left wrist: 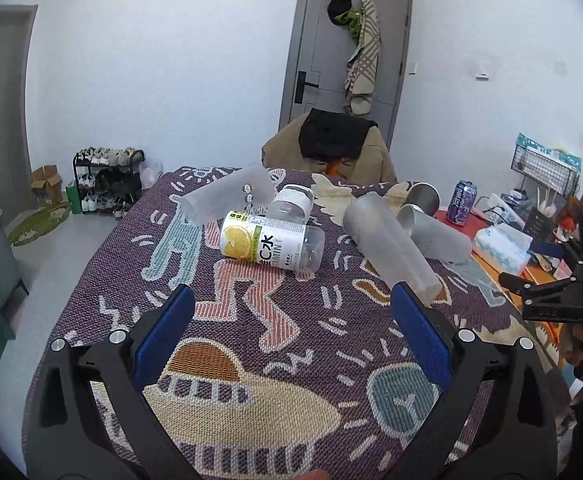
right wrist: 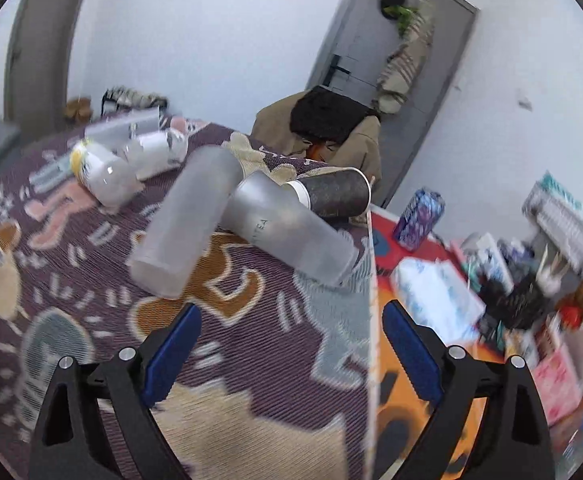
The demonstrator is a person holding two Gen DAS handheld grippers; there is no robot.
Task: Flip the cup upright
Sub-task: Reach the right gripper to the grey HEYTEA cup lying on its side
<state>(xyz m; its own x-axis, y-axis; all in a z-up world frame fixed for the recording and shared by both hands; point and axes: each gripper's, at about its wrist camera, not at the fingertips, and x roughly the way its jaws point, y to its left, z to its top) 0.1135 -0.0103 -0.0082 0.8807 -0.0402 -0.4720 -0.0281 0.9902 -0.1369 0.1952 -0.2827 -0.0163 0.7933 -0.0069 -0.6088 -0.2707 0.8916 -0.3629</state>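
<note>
Left gripper (left wrist: 293, 316) — blue pads spread apart, nothing between them, poised over the patterned cloth (left wrist: 251, 340). Right gripper (right wrist: 291, 332) likewise gaped wide, empty. Frosted cup (left wrist: 391, 248) lay on its side on the cloth, just beyond the left gripper, touching a second frosted cup (left wrist: 439, 236); lemon-label bottle (left wrist: 271, 246) lay left of the cup.

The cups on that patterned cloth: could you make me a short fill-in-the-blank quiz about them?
1. The frosted cup nearest the left gripper lies on its ____.
2. The bottle label shows a sliced ____.
3. Both grippers' jaws are ____, holding nothing.
4. The right gripper has pads coloured ____.

Missing words: side; lemon; open; blue
</note>
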